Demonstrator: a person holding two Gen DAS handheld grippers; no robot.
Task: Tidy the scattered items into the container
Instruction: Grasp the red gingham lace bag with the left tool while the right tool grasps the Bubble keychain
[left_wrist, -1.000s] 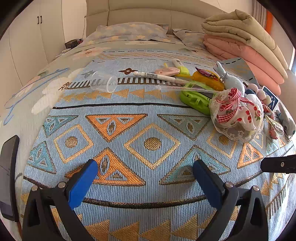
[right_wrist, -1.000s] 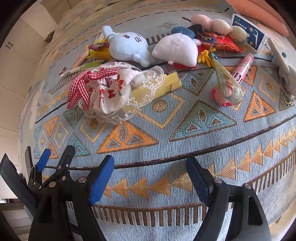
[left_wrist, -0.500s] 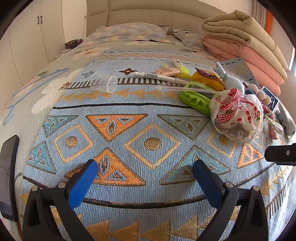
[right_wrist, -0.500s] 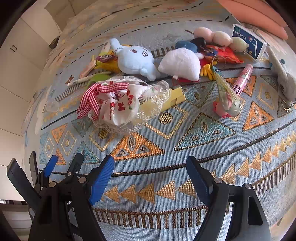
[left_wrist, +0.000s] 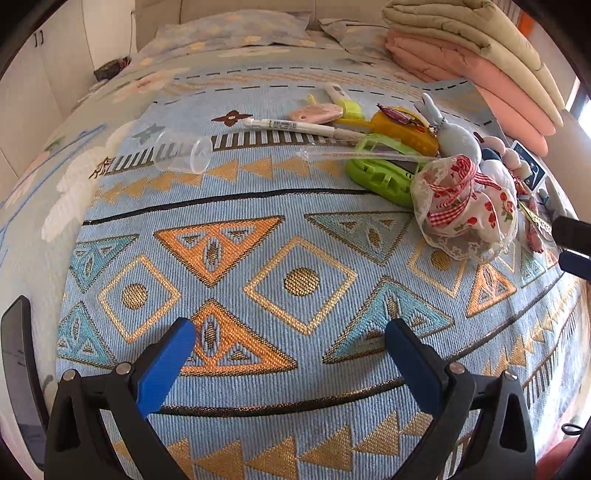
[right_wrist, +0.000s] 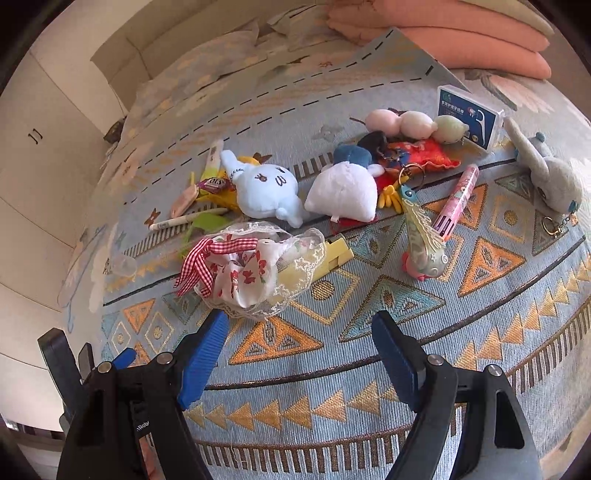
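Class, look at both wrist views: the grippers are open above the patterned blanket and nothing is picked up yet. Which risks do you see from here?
1. The lace pouch is soft and lies partly over the yellow block; the right gripper may snag lace or drag both.
2. The clear cup lies on its side and may roll from the left gripper.
3. The keyring toys crowd together; chains could tangle.

A patterned blue blanket (left_wrist: 303, 236) covers the bed. At the far right, folded quilts (left_wrist: 476, 55) sit stacked, pink under beige. Pillows (left_wrist: 229, 27) lie at the far end; white cupboards (right_wrist: 44, 147) stand left.
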